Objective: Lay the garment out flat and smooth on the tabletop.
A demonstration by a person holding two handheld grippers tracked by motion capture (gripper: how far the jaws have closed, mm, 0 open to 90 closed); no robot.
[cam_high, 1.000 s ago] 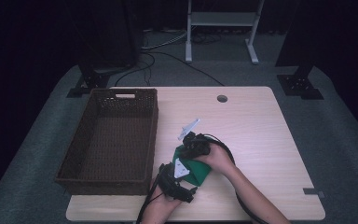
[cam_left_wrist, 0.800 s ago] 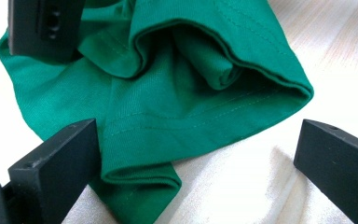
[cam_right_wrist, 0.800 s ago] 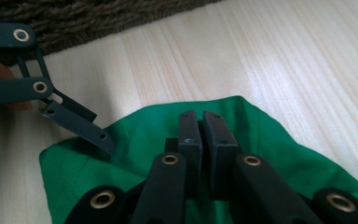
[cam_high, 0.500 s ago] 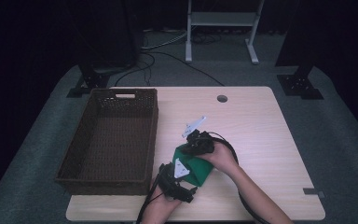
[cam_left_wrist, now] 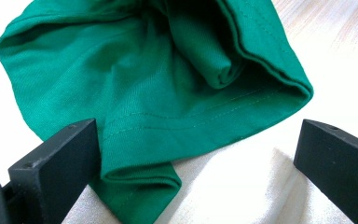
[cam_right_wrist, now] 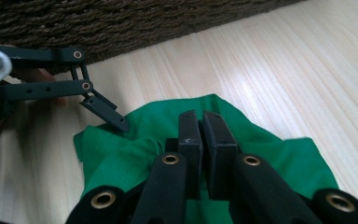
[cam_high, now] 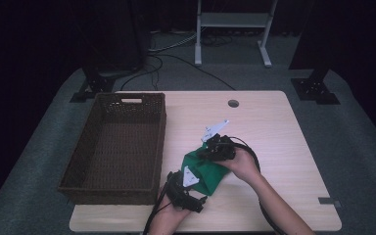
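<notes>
A green cloth (cam_high: pixel 209 172) lies crumpled on the wooden table (cam_high: pixel 284 147), near its front edge. My right gripper (cam_high: pixel 204 155) is shut on the cloth's upper part and holds it raised a little; in the right gripper view its jaws (cam_right_wrist: pixel 200 116) stand pressed together over the green cloth (cam_right_wrist: pixel 270 144). My left gripper (cam_high: pixel 195 182) is open at the cloth's lower left. In the left gripper view the folded hem of the cloth (cam_left_wrist: pixel 158 79) lies between the wide-apart jaws of my left gripper (cam_left_wrist: pixel 196 130). One left fingertip (cam_right_wrist: pixel 116 122) rests at the cloth's edge.
A dark brown wicker basket (cam_high: pixel 161 142) stands on the table's left part, close to the left hand. A round cable hole (cam_high: pixel 233 103) sits near the table's far edge. Bare wood stretches to the right of the cloth. Black cables trail from both grippers.
My right gripper has risen and moved toward the upper right with the cloth's top, drawing the cloth up after it. The left gripper has stayed where it was.
</notes>
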